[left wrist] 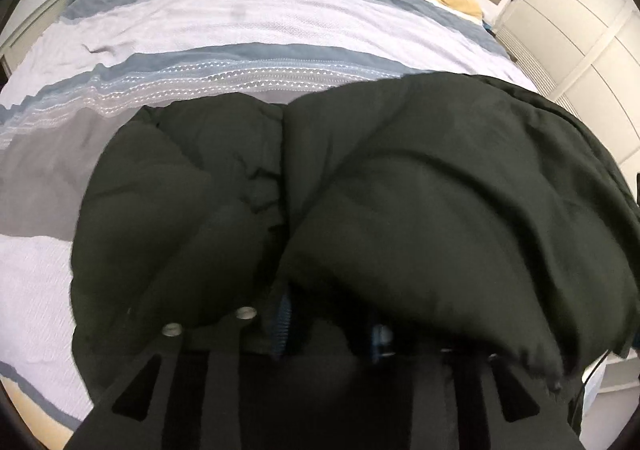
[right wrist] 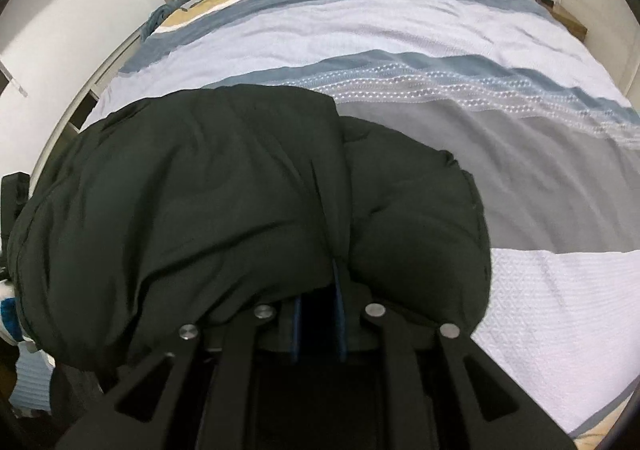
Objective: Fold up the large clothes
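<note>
The dark padded jacket lay bunched on the striped bed cover, its near edge under both claws. The right claw stood narrow, its blue pads pinching a seam of the jacket. The left claw was buried under a fold — one pad showed, but whether it gripped or had let go I couldn't tell. The risk looked plain: puffy filling could spring the fold open, and if only one claw held, the jacket might drag askew — or slide off the near edge of the bed.
</note>
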Demonstrator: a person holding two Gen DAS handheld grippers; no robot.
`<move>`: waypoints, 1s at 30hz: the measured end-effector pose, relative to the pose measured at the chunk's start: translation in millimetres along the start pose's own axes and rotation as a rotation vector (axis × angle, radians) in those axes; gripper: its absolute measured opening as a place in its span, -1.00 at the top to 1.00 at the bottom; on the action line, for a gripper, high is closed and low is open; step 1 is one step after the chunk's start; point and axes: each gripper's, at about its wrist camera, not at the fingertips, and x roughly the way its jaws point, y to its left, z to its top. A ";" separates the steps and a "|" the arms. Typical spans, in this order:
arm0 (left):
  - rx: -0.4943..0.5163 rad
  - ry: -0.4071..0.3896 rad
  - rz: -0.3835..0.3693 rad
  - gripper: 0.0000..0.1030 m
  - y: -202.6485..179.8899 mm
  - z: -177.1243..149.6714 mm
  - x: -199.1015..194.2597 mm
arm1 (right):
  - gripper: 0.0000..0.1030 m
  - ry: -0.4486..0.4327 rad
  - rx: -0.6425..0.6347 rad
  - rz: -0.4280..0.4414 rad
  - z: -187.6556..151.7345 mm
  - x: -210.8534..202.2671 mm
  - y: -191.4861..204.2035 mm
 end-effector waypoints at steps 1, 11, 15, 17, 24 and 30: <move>0.006 -0.003 0.001 0.24 -2.3 -3.2 -4.7 | 0.68 0.000 -0.006 -0.006 -1.8 -3.6 0.7; -0.011 -0.074 0.025 -0.28 3.6 -19.3 -67.9 | 0.65 -0.029 0.025 -0.047 -20.6 -58.9 -10.0; 0.006 -0.124 0.002 -0.43 -9.4 -3.3 -82.3 | 0.44 -0.073 -0.005 -0.035 -9.8 -81.6 3.1; 0.013 -0.143 -0.002 -0.50 -20.3 9.9 -80.9 | 0.15 -0.100 -0.026 -0.013 2.9 -87.2 14.9; 0.059 -0.150 -0.036 -0.50 -56.9 51.6 -48.3 | 0.14 -0.148 -0.105 0.065 45.8 -73.7 59.5; 0.105 -0.060 0.019 -0.51 -64.0 43.9 11.1 | 0.14 -0.084 -0.162 0.054 48.1 -24.0 75.1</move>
